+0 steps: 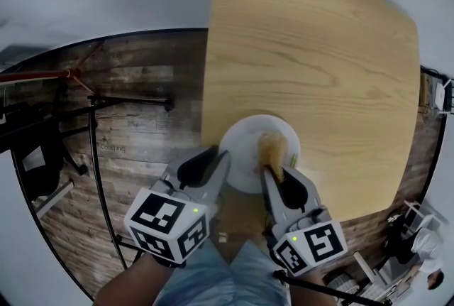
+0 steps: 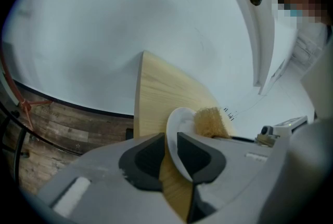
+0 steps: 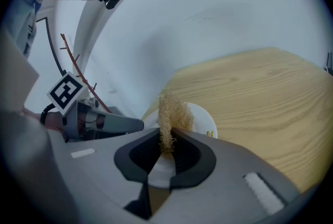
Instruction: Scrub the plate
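Left gripper (image 1: 221, 157) jaws pinch the plate (image 1: 244, 145) at its rim — right gripper (image 1: 274, 174) jaws clench a tan scrubber (image 1: 272, 148) against it.

A light wooden table (image 1: 319, 49) stands on a dark plank floor (image 1: 142, 106). One white plate (image 1: 245, 148) sits at its near edge.

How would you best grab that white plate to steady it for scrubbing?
Pinch the plate by its thin near-left rim, a jaw on each face. Only the rim is narrow enough, and that side is clear of the scrub pad in the right gripper. The left gripper grips there.
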Tool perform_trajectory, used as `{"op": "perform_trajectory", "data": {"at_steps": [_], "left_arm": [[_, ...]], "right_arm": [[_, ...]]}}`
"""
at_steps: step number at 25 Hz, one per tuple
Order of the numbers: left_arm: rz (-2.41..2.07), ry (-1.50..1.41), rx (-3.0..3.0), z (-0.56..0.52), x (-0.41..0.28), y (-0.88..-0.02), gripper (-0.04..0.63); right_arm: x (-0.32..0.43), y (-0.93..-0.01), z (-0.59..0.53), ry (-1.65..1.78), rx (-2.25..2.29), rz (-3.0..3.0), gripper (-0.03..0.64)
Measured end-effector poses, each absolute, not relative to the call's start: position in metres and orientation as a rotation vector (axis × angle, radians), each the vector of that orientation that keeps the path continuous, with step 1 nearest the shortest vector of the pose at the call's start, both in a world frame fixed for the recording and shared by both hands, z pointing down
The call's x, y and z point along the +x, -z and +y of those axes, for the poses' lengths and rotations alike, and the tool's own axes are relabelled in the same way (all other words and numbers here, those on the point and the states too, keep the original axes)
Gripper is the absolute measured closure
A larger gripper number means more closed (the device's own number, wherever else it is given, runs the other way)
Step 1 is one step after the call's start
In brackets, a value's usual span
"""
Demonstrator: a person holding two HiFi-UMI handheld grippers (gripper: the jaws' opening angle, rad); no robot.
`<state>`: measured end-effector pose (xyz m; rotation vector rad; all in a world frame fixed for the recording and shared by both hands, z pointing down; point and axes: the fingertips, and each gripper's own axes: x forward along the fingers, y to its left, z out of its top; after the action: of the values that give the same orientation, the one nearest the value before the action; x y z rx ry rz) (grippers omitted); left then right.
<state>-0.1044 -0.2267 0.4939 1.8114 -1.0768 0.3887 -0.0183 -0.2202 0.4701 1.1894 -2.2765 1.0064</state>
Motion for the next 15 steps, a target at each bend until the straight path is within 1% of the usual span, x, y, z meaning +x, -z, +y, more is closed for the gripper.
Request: {"op": "perform_trajectory", "data": {"at_steps": [5, 8, 15], "left_arm": [[-1.046, -0.378, 1.785, -0.2267, -0.1027, -0.4958, 0.499], [-1.038, -0.377, 1.768, -0.2259, -0.1041, -0.4962, 0.517], [-1.008, -0.314, 1.742, -0.2232, -0.1034, -0.4867, 0.534]], "right_arm": [[-0.0186, -0.4717, -0.2186, -1.018, 1.183, -2.277, 0.568], [-0.0176, -0.4711, -0.2191, -1.022, 1.190, -2.278, 0.568], [-0.0174, -0.4702, -0.2164, -1.036, 1.184, -2.280, 0.568]]}}
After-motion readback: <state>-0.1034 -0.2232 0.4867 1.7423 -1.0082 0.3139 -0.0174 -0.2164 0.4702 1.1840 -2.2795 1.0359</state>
